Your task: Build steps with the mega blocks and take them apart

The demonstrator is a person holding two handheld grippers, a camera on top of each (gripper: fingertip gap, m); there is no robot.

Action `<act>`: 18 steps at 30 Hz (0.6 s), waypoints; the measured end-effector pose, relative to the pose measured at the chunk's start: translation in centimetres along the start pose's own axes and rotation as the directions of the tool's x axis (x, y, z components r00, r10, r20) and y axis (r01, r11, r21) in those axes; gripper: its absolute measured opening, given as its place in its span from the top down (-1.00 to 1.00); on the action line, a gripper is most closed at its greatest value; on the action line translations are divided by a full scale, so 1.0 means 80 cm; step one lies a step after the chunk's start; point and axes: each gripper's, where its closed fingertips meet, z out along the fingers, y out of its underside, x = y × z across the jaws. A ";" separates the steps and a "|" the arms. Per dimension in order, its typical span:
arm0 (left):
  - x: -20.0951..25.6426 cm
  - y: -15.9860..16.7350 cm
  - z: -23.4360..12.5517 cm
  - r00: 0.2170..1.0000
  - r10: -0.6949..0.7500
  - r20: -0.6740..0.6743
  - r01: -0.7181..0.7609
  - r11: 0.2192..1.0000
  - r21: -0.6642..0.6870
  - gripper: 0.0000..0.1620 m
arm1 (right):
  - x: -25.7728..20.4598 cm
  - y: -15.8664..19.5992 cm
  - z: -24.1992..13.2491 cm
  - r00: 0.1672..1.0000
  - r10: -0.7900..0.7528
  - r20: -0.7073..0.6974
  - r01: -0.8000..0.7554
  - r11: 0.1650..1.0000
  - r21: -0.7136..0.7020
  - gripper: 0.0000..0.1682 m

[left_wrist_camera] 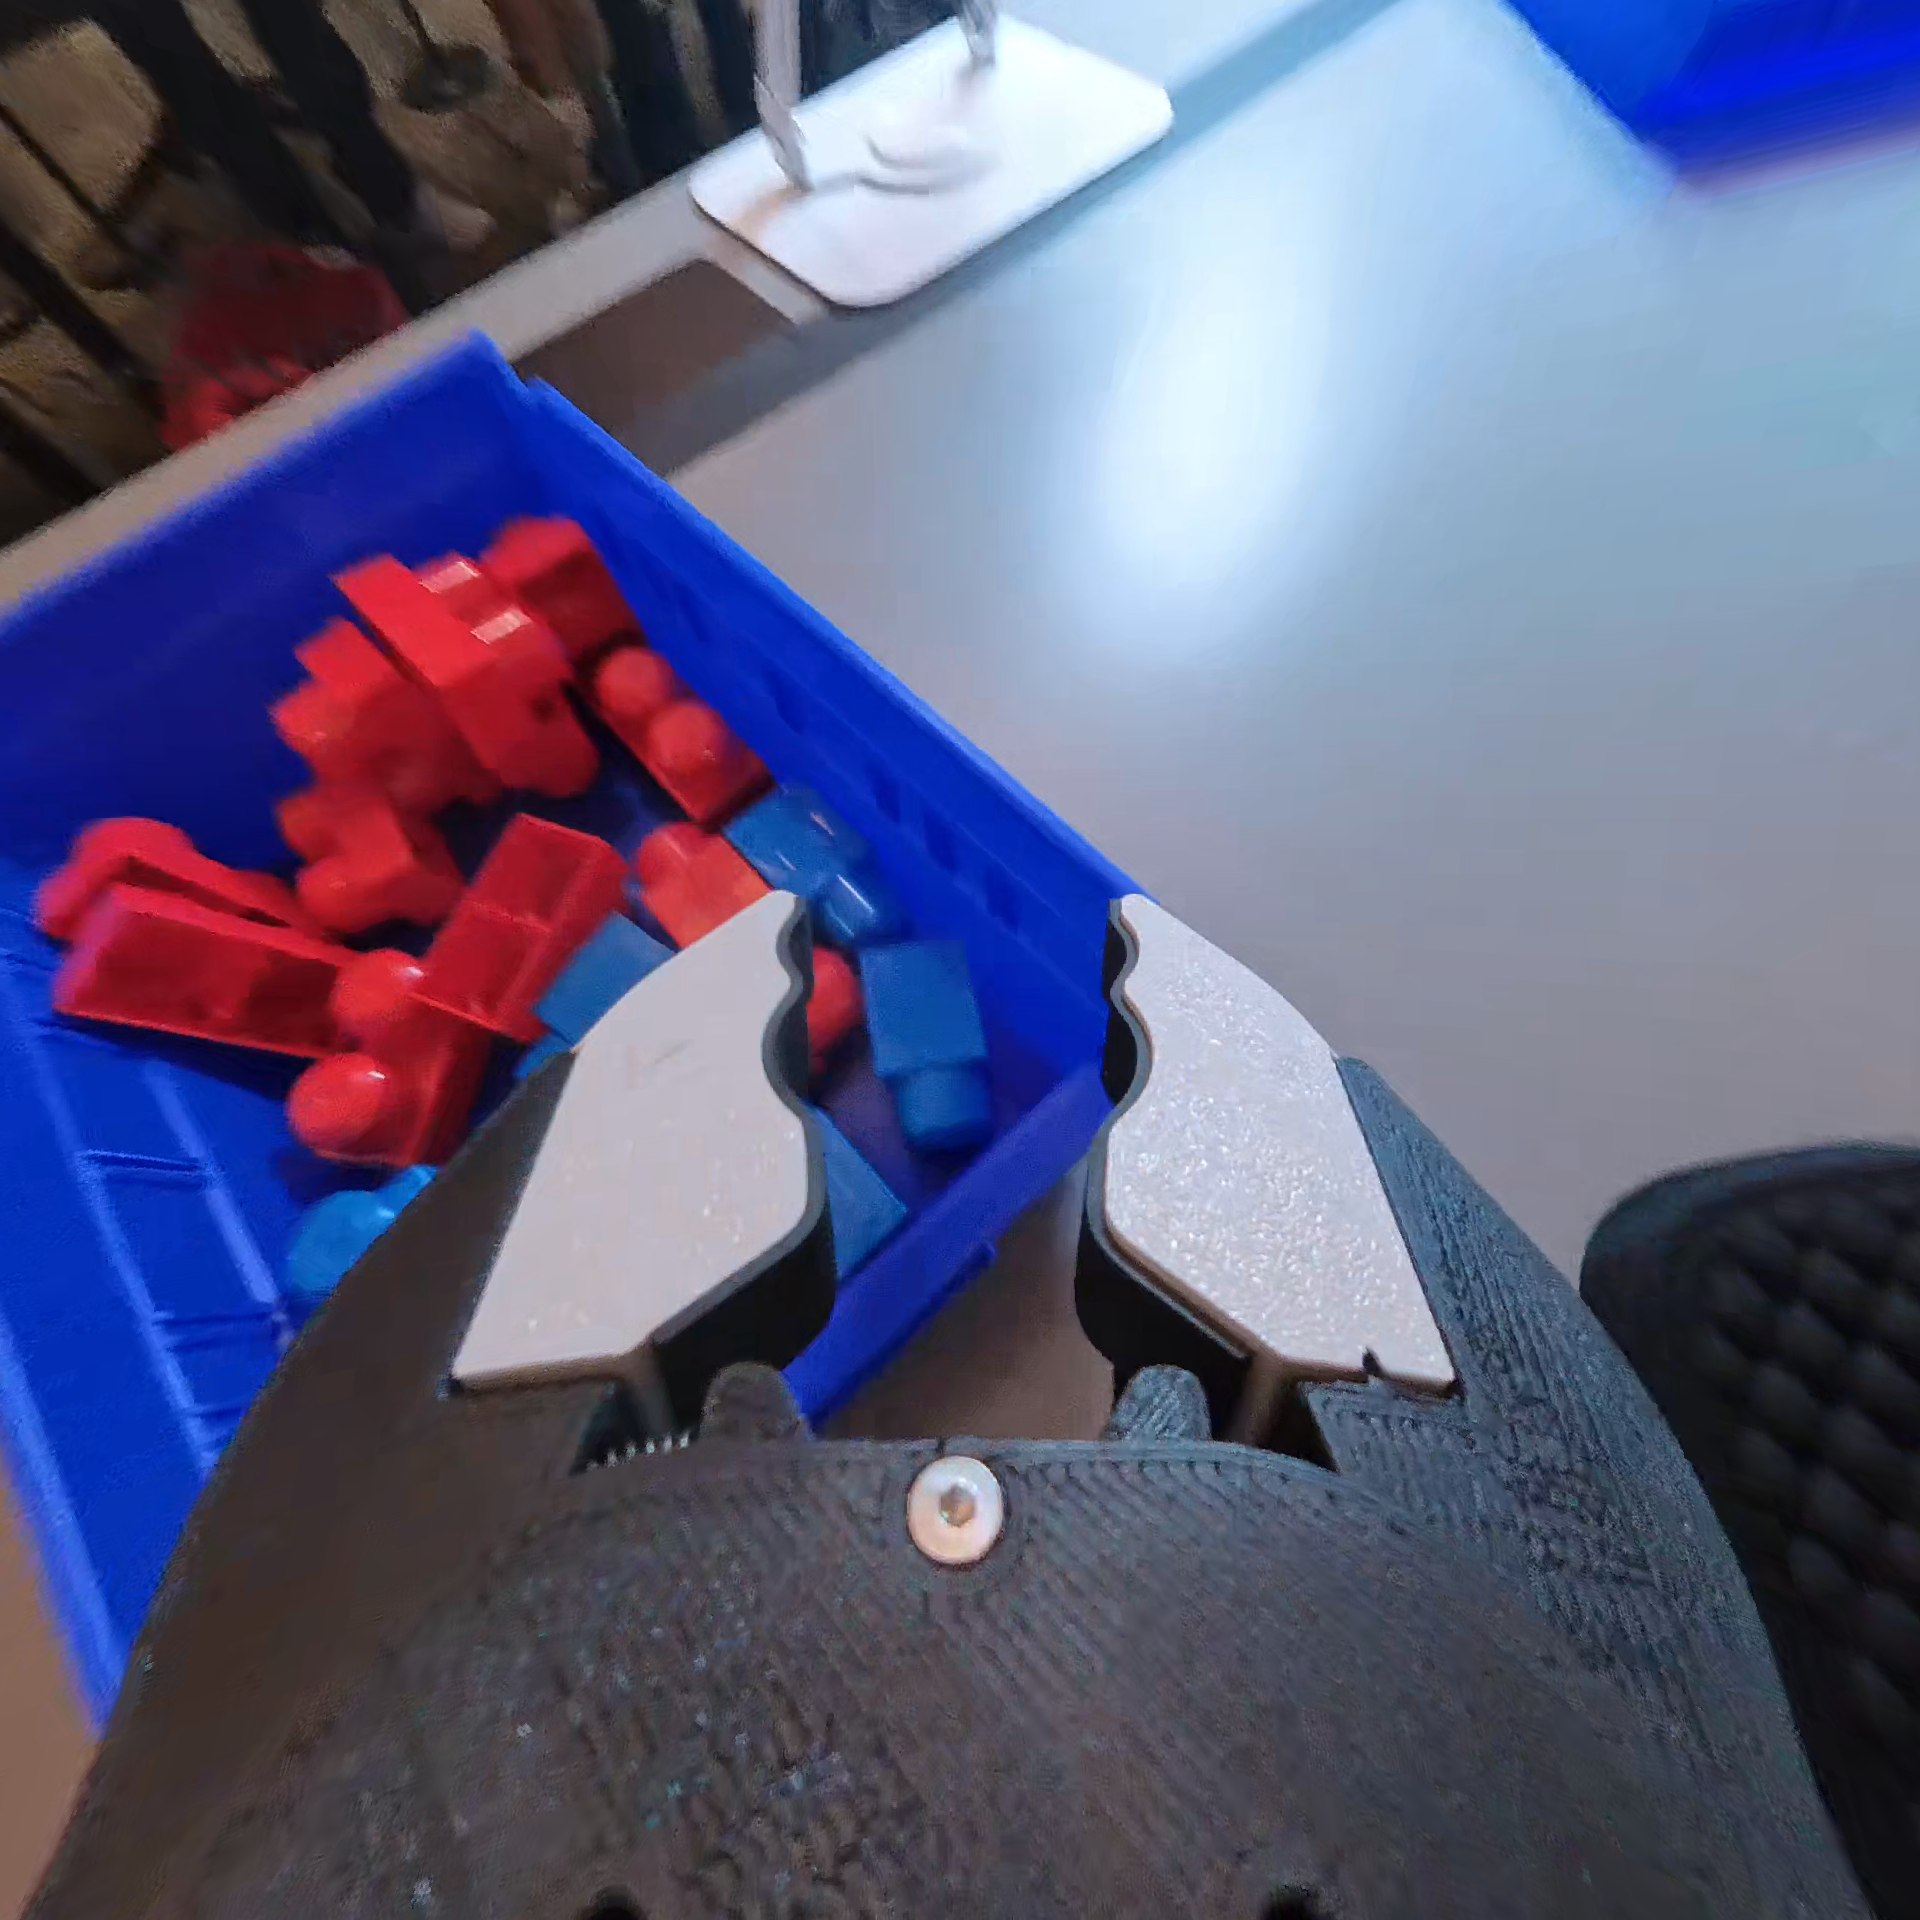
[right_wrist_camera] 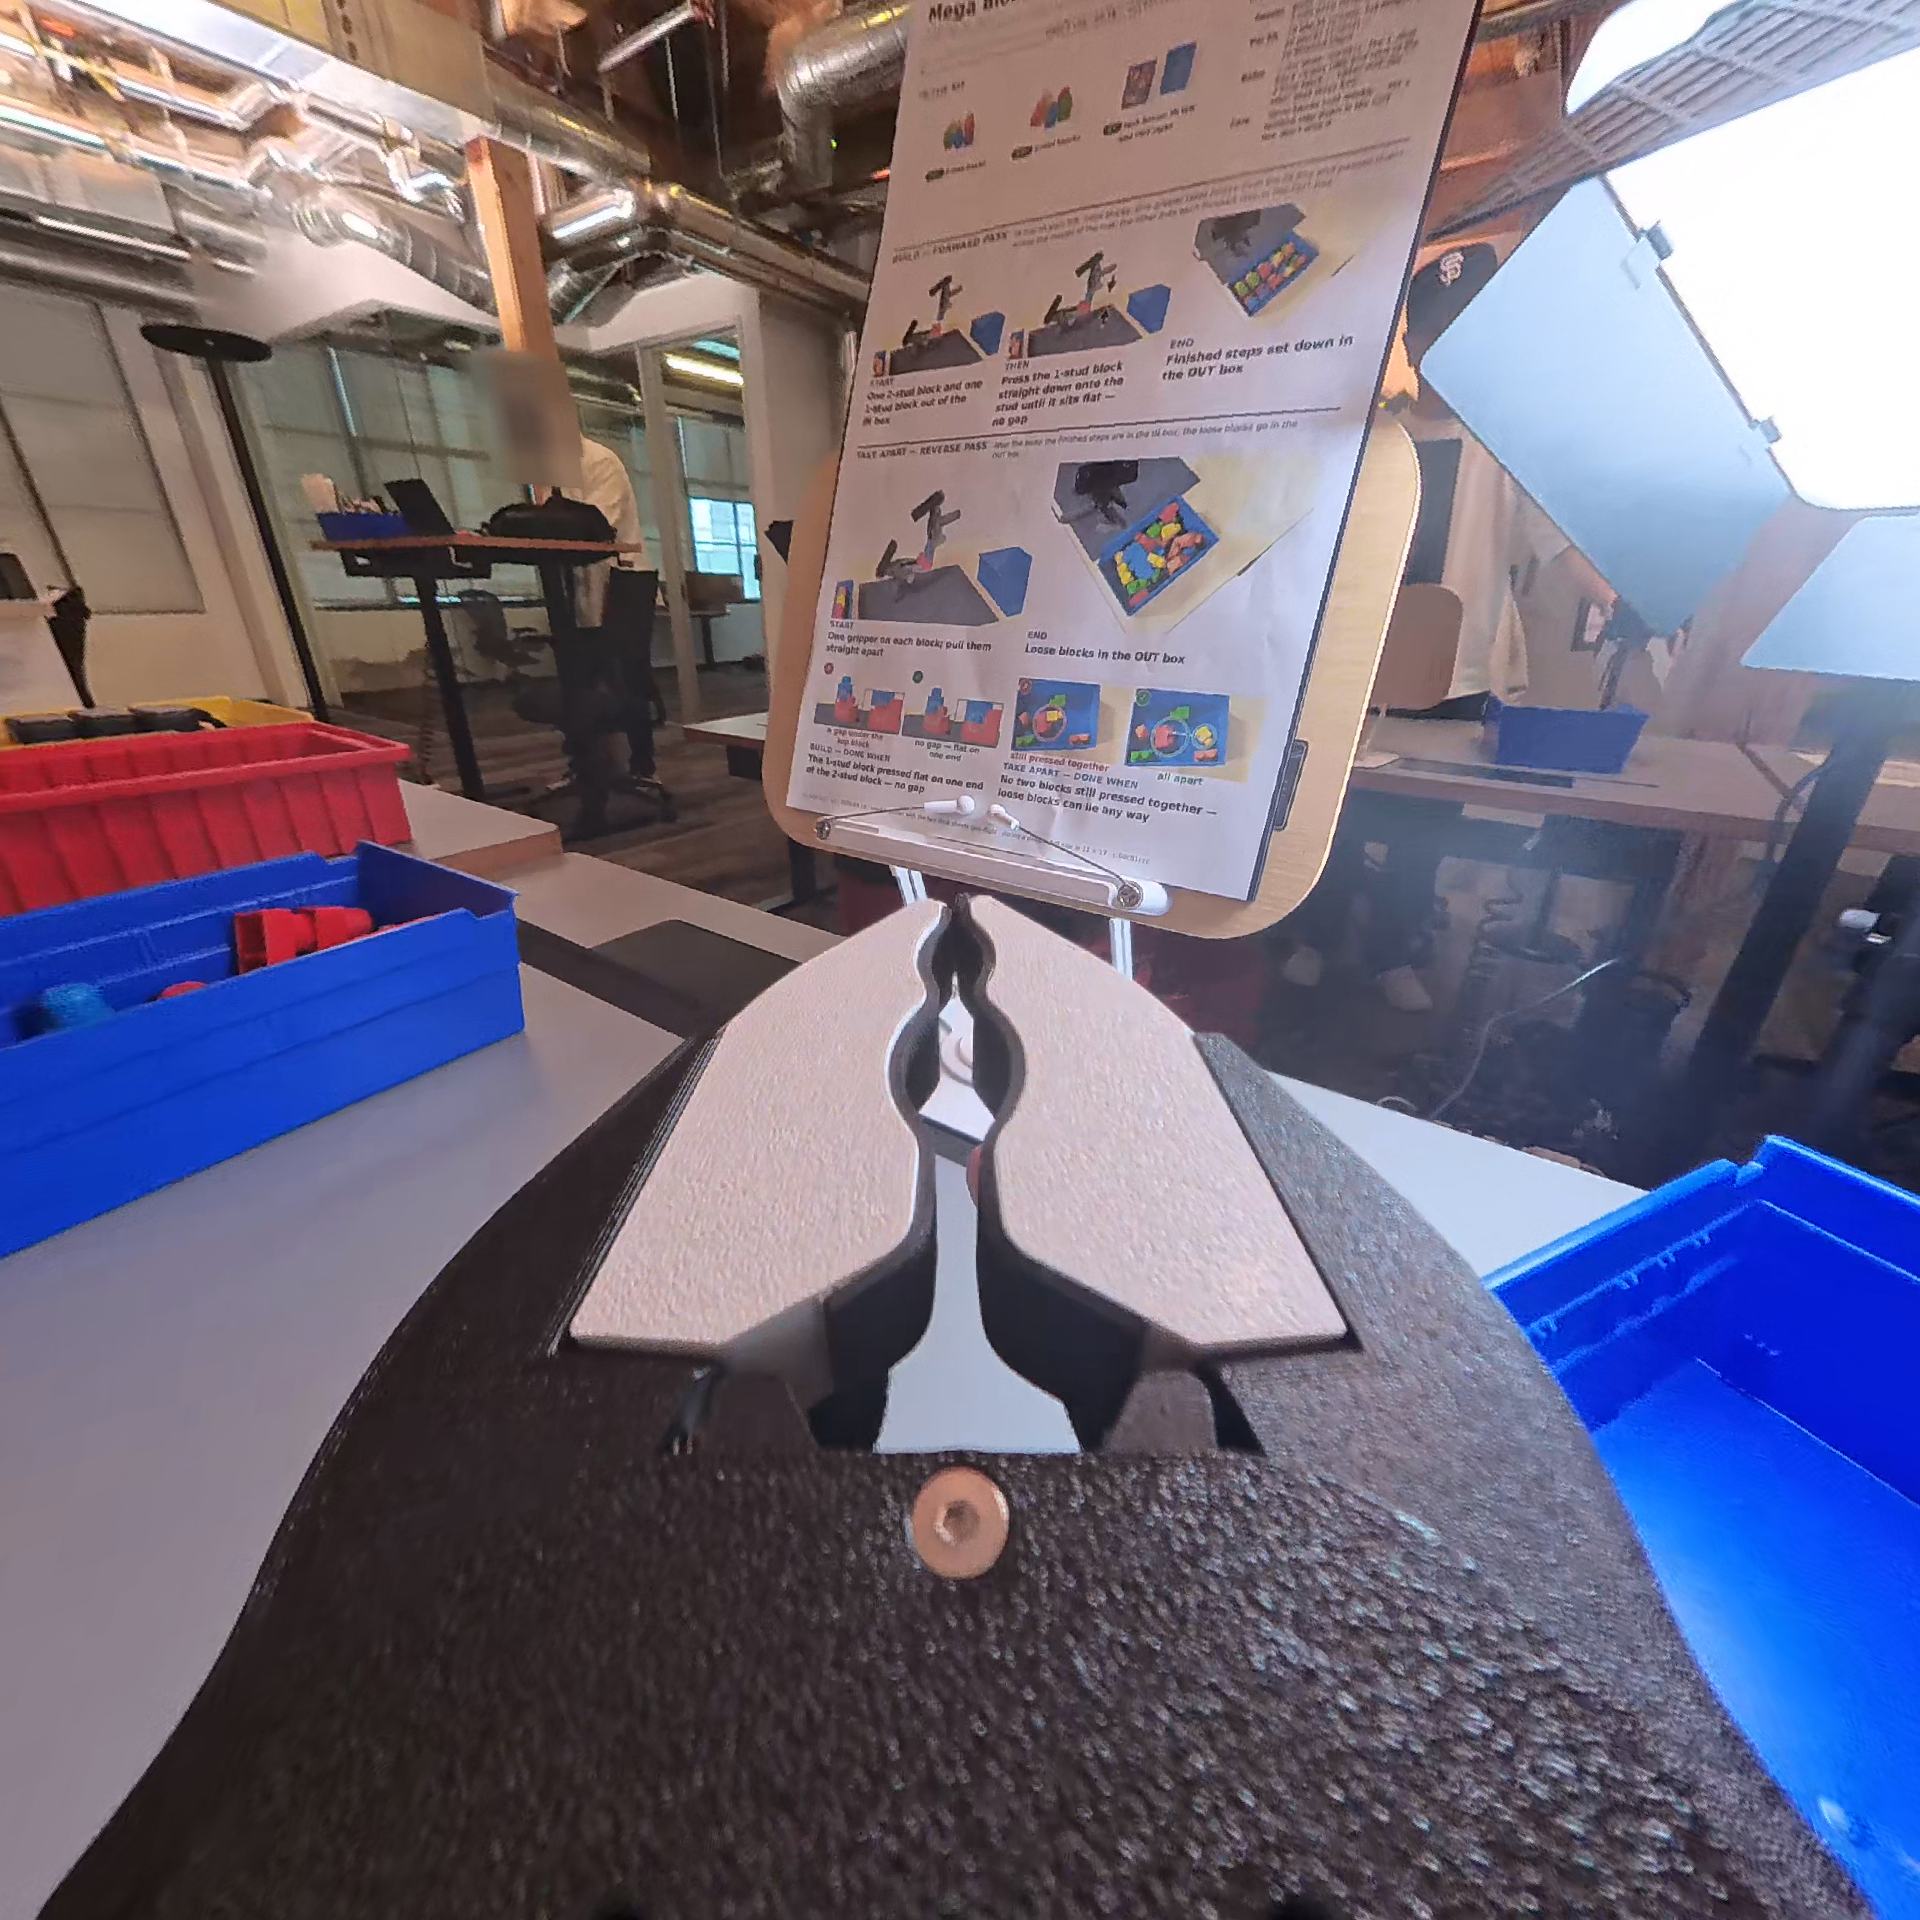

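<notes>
A blue bin [left_wrist_camera: 914, 790] holds several red blocks [left_wrist_camera: 457, 665] and blue blocks [left_wrist_camera: 920, 1023], loose and joined. My left gripper [left_wrist_camera: 956, 914] is open and empty, hovering over the bin's near right corner, one finger above the blocks and one outside the wall. The same bin [right_wrist_camera: 270, 1018] shows at the left in the right wrist view, with red blocks [right_wrist_camera: 296, 930] and a blue block [right_wrist_camera: 73, 1008] inside. My right gripper [right_wrist_camera: 956, 914] is shut and empty above the grey table [right_wrist_camera: 312, 1299].
A second blue bin [right_wrist_camera: 1766, 1403] sits at the right, nothing showing inside it. An instruction board on a stand [right_wrist_camera: 1101, 468] is at the table's far edge; its white base [left_wrist_camera: 935, 177] shows in the left view. A red bin [right_wrist_camera: 187, 800] lies beyond. A person stands far behind. Some 50 cm of space lies between my two pairs of fingers.
</notes>
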 end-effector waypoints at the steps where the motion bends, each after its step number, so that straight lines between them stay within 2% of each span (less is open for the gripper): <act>1: 0.008 0.016 0.006 0.999 0.031 -0.008 -0.031 0.999 -0.038 0.28 | 0.001 0.002 0.001 1.000 0.002 -0.001 -0.002 1.000 -0.004 1.00; 4: 0.023 0.055 0.030 0.985 0.171 -0.007 -0.170 0.970 -0.175 0.17 | 0.003 0.007 0.001 1.000 0.010 -0.005 -0.010 1.000 -0.013 1.00; 6: 0.031 0.054 0.046 0.973 0.229 0.005 -0.225 0.958 -0.178 0.26 | 0.005 0.009 0.000 1.000 0.019 -0.008 -0.019 1.000 -0.017 1.00; 8: 0.036 0.043 0.062 0.956 0.291 0.031 -0.281 0.944 -0.171 0.49 | 0.007 0.012 -0.001 1.000 0.023 -0.013 -0.023 0.999 -0.022 1.00; 9: 0.035 0.039 0.068 0.947 0.316 0.050 -0.302 0.935 -0.185 0.49 | 0.008 0.013 -0.001 1.000 0.024 -0.015 -0.024 0.999 -0.025 1.00; 12: 0.035 0.024 0.089 0.940 0.331 0.083 -0.308 0.929 -0.207 0.49 | 0.012 0.014 -0.003 0.999 0.031 -0.020 -0.031 0.999 -0.027 1.00; 18: 0.031 -0.004 0.129 0.954 0.272 0.128 -0.243 0.948 -0.206 0.49 | 0.015 0.020 -0.002 0.998 0.058 -0.017 -0.058 0.998 -0.034 1.00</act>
